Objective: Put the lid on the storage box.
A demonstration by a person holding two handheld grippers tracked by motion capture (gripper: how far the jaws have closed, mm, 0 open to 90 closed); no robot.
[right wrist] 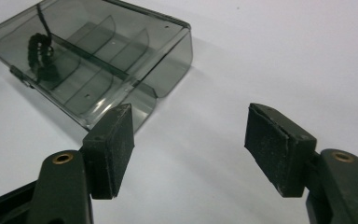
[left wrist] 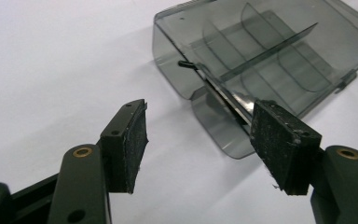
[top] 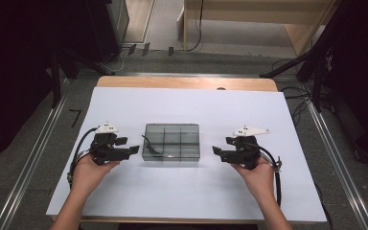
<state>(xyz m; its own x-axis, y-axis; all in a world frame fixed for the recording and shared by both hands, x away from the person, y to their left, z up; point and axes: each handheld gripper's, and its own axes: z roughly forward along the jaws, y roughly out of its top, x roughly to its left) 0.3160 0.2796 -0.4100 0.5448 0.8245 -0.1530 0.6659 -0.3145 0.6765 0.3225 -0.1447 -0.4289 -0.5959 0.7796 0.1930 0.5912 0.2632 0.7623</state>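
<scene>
White paper (top: 187, 191) covers the table, no writing readable anywhere. Left tongs (top: 135, 149) gape wide and empty, just short of the smoky plastic box (top: 171, 142), which sits between both tools. Something dark and curled (right wrist: 39, 49) inside the box is hard to make out. Right tongs (top: 215, 150) spread wide, nothing gripped.

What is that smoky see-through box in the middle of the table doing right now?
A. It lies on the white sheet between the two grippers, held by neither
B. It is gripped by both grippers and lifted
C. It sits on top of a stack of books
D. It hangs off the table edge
A: the box lies flat on the white sheet, with the left gripper and the right gripper open on either side, apart from it.
</scene>
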